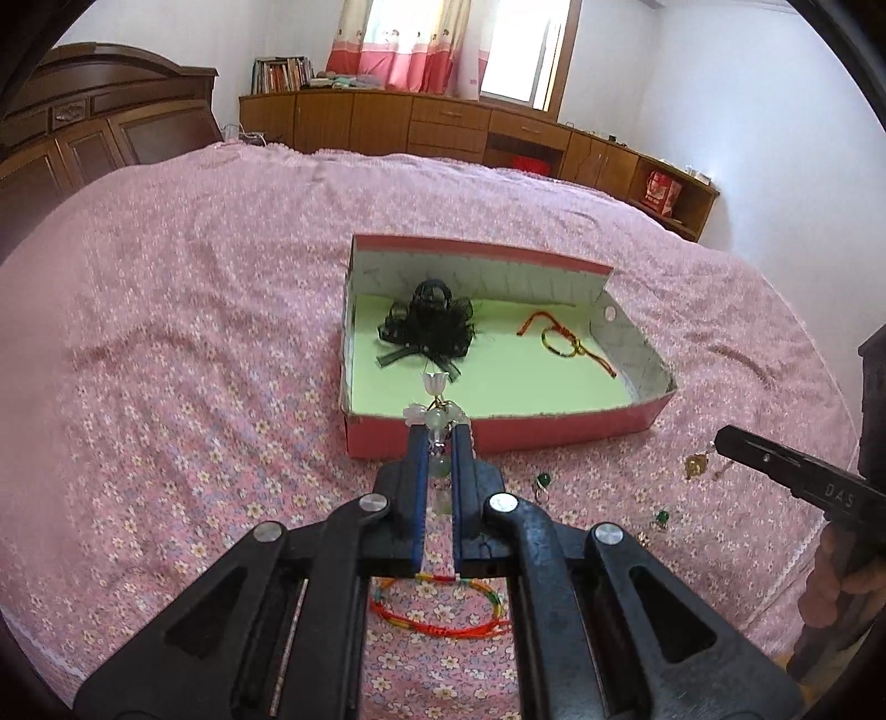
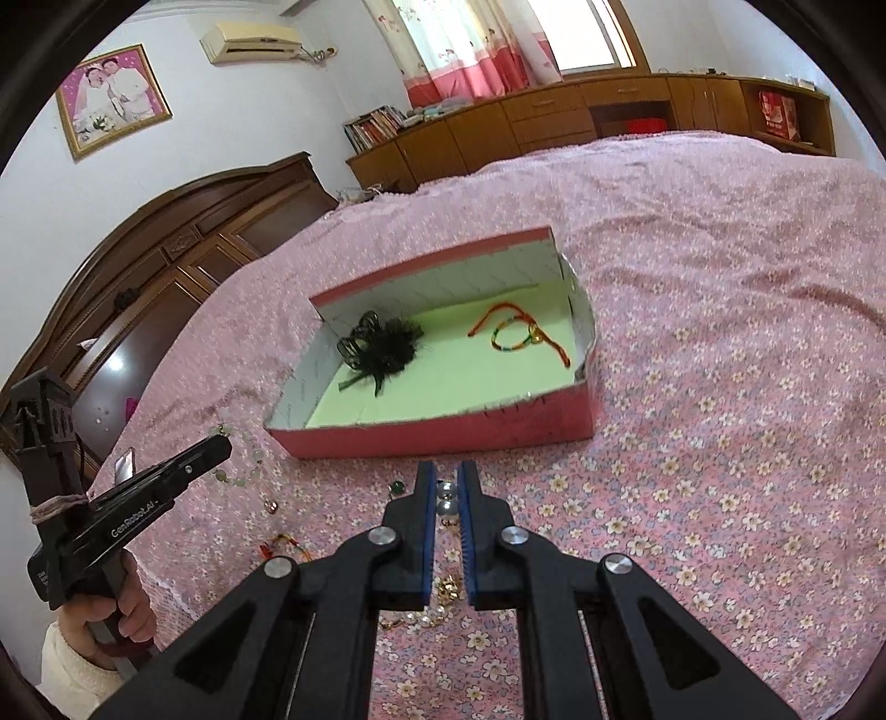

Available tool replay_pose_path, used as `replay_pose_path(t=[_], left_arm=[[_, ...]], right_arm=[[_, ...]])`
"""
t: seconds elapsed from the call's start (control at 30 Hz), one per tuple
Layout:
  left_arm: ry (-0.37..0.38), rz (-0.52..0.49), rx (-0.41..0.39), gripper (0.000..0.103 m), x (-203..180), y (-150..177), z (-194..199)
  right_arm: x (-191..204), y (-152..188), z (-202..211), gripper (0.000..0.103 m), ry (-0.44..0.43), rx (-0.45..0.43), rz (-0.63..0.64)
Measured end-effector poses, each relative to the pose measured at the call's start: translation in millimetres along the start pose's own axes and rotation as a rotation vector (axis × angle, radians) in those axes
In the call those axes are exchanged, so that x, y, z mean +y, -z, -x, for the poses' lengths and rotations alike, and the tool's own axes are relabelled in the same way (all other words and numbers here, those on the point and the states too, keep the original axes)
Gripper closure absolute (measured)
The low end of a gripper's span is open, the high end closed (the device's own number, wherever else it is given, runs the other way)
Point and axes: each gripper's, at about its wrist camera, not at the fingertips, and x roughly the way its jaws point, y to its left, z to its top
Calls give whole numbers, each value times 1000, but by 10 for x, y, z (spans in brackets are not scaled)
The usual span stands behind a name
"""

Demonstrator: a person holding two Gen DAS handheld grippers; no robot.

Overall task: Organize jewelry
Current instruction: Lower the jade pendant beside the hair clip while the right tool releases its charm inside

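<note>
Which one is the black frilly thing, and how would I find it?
Find the pink box on the flowery bedspread. Inside, on its pale green floor, the black frilly hair clip lies at the left end. Its only neighbour, a red and yellow cord bracelet, is thin and bright.

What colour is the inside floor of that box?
Pale green; the box is pink-red outside. Clearest in the left wrist view.

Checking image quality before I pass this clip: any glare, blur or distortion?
Left wrist: strong fisheye bending, dark corners, window blown out, box sharp. Right wrist: same distortion, window overexposed, glare spot on the wardrobe, gripper slightly soft.
</note>
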Motion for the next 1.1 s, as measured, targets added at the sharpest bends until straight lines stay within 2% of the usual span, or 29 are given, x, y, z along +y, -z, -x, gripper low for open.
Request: replay_pose_path(t=[0.27, 0.57, 0.87, 1.1], left_arm=[[-4, -22, -34, 103, -21, -196, -27], [-20, -52, -23, 103, -31, -380, -244], [-31, -70, 18, 103, -37, -478, -572], [-44, -79, 62, 103, -31, -502, -839]], right_arm=[[44, -161, 73, 94, -8, -31, 21], [72, -471, 56, 94, 5, -73, 71], [11, -751, -285, 94, 39, -51, 94], [-124, -840, -623, 94, 67, -6, 84]])
